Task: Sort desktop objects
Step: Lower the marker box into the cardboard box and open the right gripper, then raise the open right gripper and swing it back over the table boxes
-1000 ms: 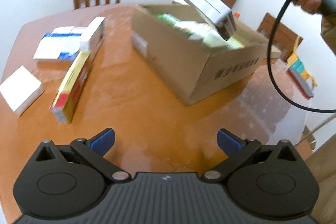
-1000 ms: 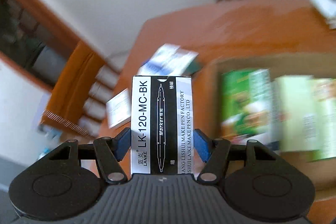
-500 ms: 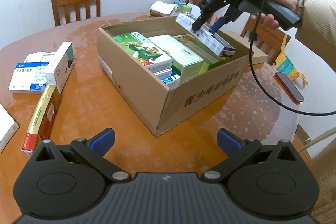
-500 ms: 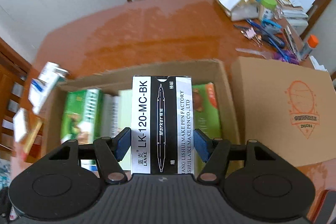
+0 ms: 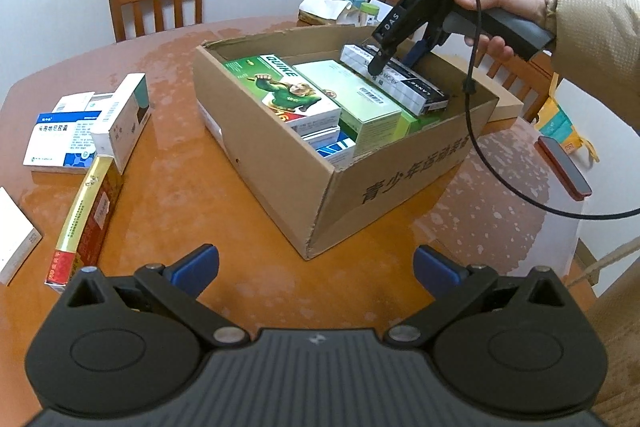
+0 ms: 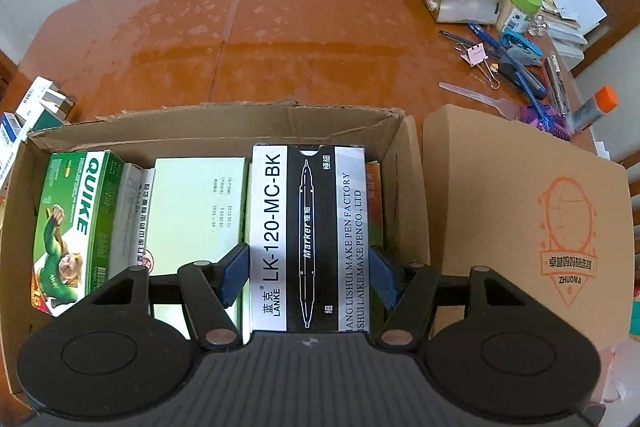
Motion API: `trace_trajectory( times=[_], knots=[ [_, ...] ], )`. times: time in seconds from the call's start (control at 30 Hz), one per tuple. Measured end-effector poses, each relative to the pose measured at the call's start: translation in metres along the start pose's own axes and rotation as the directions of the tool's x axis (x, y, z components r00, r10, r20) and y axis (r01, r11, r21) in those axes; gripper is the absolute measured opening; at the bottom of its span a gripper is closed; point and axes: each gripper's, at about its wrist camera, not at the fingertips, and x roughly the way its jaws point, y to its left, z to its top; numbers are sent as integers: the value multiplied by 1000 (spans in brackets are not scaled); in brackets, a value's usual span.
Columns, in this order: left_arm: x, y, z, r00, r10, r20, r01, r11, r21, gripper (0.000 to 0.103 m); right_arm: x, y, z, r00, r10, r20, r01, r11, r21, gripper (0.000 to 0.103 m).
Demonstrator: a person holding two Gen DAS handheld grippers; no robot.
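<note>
Ahead from the left wrist, left gripper (image 5: 316, 263) spread wide and empty above the table (image 5: 200, 187) just short of the cardboard box (image 5: 392, 183); from the right wrist, right gripper (image 6: 308, 277) clamped on the marker box (image 6: 308, 227), down inside the carton beside the green QUIKE box (image 6: 76, 223).

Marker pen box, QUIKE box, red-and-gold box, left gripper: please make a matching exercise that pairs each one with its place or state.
1. marker pen box
2. QUIKE box
3. red-and-gold box
4. left gripper

a. open, holding nothing
b. lying on the table, outside the cardboard box
c. held by the right gripper
d. inside the cardboard box, not held

Pairs: 1-c, 2-d, 3-b, 4-a
</note>
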Motion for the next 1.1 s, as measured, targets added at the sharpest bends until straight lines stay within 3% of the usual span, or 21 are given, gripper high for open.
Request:
trace_trajectory(
  times=[0.4, 0.57, 0.67, 0.77, 0.9, 1.0, 1.1],
  knots=[
    [1, 2, 0, 1000, -7, 8, 7, 1000, 4, 103, 3, 7, 0, 999, -37, 9, 37, 999, 8, 73],
    [-3, 3, -1, 1000, 1, 16, -1, 1000, 0, 103, -17, 6, -4, 999, -19, 37, 18, 1000, 26, 75],
    [-4, 2, 0, 1000, 8, 21, -9, 1000, 7, 103, -46, 11, -8, 995, 18, 98, -20, 1000, 24, 79],
    [-6, 1, 1, 999, 16, 28, -16, 1000, 14, 103, -80, 23, -17, 980, 58, 190, -58, 998, -8, 85],
    [-9, 1, 0, 999, 25, 36, -26, 1000, 13, 103, -116, 48, -31, 940, 166, 299, -139, 984, -110, 85],
    [-12, 3, -3, 999, 37, 38, -37, 999, 5, 103, -131, 70, -34, 918, 223, 328, -162, 966, -202, 85],
    [-15, 7, -6, 998, 45, 45, -44, 999, -9, 103, -136, 90, -29, 914, 244, 326, -165, 954, -251, 86]
  ],
)
